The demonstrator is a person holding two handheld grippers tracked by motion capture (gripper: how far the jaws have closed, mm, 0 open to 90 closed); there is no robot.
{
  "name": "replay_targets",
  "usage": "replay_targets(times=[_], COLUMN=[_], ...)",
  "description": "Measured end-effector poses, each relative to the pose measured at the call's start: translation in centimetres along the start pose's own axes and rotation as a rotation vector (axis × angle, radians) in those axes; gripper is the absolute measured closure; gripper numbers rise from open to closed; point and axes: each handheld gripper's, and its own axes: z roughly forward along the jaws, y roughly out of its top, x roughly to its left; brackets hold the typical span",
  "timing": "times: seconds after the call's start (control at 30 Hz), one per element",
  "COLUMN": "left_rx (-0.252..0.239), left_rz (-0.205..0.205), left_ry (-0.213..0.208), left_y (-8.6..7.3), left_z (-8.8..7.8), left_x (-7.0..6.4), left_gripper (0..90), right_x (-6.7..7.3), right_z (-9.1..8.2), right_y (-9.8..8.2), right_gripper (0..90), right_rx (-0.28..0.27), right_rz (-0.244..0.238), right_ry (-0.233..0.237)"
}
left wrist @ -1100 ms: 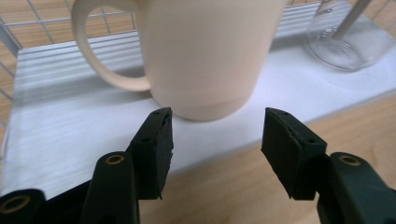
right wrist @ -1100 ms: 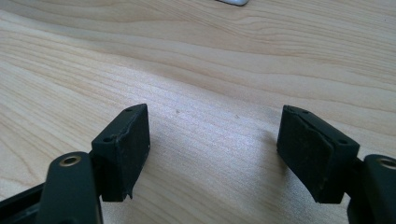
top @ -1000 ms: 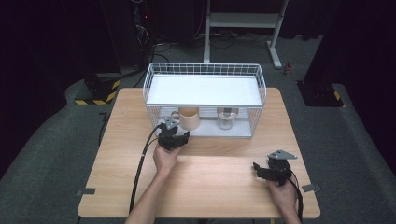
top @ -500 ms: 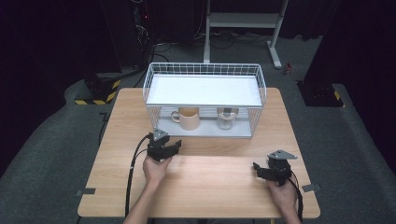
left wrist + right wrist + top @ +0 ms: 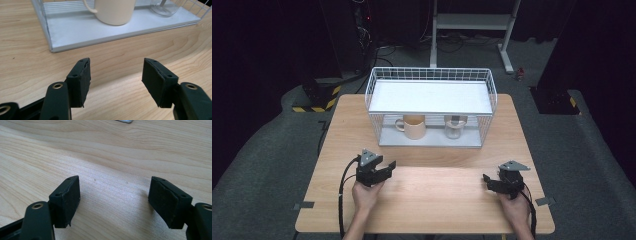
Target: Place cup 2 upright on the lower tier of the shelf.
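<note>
High view: wooden table [image 5: 427, 200] w/ a white wire rack [image 5: 430, 105] standing at the 12 o'clock end. On the rack's lower shelf, a cream mug [image 5: 413, 126] toward 11 o'clock, handle pointing to 9, and a clear glass jar [image 5: 454, 127] just beside it toward 1 o'clock; the two are near but apart. The rack's top shelf is a plain white sheet. Person's left hand [image 5: 366, 194] comes in from 6 o'clock holding the left gripper [image 5: 388, 166], down at approx. 7 o'clock on the table, well short of the rack, jaws aimed toward 1 o'clock. Right hand [image 5: 513, 206] holds the right gripper [image 5: 486, 179] at approx. 5 o'clock, jaws aimed toward 9. A black cable [image 5: 343, 200] trails back from the left one.

Left gripper view: left gripper [image 5: 115, 75] has its jaws spread wide, nothing between them but bare wood. Straight ahead at 12 o'clock is the rack's grey base tray [image 5: 100, 27], w/ the mug [image 5: 115, 11] sitting on it and the jar [image 5: 165, 7] at 1–2 o'clock.

Right gripper view: right gripper [image 5: 113, 195] jaws also spread wide, nothing gripped, bare wood grain below. A small white corner [image 5: 124, 121] shows at 12 o'clock; can't tell what it is.
</note>
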Motion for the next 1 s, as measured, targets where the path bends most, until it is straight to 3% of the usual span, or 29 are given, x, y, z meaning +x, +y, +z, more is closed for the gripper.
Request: replay_targets(times=[0.1,0.6,1.0], left_rx=[0.002,0.057,0.123], left_rz=[-0.018,0.018,0.075], left_ry=[-0.002,0.014,0.093], left_y=[-0.4,-2.5,-3.9], left_z=[-0.4,-0.8,-0.2], left_x=[0.3,0.3,0.2], left_gripper=[39.7,36.8,36.7], right_x=[0.0,0.0,0.0], right_z=[0.0,0.0,0.0], right_y=[0.0,0.0,0.0], right_gripper=[25.6,25.6,25.6], right_rx=[0.0,0.0,0.001], right_rz=[0.0,0.001,0.004], right_ry=[0.0,-0.001,0.0])
